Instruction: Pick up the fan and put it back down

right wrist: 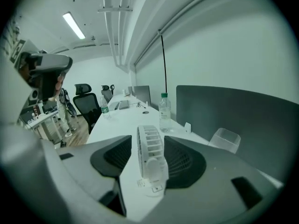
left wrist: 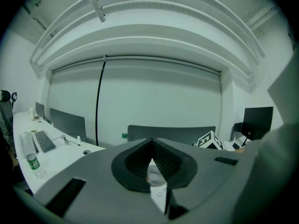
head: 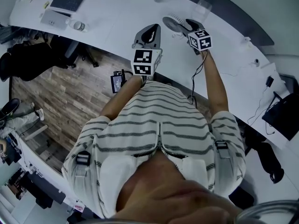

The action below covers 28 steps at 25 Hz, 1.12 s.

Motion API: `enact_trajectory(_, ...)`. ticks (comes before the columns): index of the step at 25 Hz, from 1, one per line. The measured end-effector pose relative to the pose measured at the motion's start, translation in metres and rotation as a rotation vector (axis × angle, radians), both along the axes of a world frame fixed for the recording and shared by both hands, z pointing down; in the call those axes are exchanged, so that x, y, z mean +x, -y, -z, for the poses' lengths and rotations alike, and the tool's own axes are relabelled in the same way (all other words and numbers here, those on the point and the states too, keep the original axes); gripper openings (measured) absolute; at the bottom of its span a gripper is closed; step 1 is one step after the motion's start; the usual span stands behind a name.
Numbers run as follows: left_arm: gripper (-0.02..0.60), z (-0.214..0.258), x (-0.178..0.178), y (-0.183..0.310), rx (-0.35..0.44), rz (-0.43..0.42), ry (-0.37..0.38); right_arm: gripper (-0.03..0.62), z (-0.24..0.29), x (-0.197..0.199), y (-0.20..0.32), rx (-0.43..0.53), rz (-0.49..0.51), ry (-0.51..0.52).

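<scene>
The right tongs point(right wrist: 148, 146) are straddling, jaws apart, the upright fan point(right wrist: 152, 164) on the bench point(right wrist: 117, 125), the left tongs point(left wrist: 150, 143) are hovering closed and empty, and an uneven squeeze is risking toppling the fan.

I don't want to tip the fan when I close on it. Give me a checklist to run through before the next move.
1. The fan stands between the jaws of the right claw: ok.
2. The fan is upright on its base on the white desk: ok.
3. Jaws gripping the fan: not ok. They stand apart, and desk shows on one side of it.
4. The left claw is out of the way: ok. It is shut, empty and held back from the fan.
5. The water bottle and clear cup are apart from the fan: ok. Both stand behind it.
6. Cord plugged into the fan: cannot tell.
</scene>
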<state>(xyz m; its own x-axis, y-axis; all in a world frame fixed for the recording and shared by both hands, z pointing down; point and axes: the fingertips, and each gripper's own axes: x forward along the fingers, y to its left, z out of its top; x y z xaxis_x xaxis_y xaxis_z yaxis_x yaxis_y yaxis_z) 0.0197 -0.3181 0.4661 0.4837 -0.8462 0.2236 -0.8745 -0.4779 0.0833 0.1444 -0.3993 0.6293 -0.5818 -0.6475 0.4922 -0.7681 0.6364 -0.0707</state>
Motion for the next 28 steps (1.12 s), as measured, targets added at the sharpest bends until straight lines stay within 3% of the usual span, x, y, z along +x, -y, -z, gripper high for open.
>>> enact_trajectory(6,0.006,0.001,0.006,-0.004,0.004,-0.008,-0.002,0.115,0.032,-0.003,-0.012,0.051,-0.071,0.110)
enact_trajectory(10,0.006,0.001,0.011,-0.007,0.004,-0.014,-0.002,0.017,0.047,0.003,-0.014,0.083,-0.141,0.104)
enact_trajectory(21,0.006,0.003,0.019,-0.010,0.011,-0.020,0.000,0.011,0.096,0.007,-0.036,0.144,-0.313,0.178)
enact_trajectory(28,0.006,0.005,0.022,-0.010,0.016,-0.021,-0.001,0.011,0.125,0.004,-0.050,0.208,-0.337,0.181)
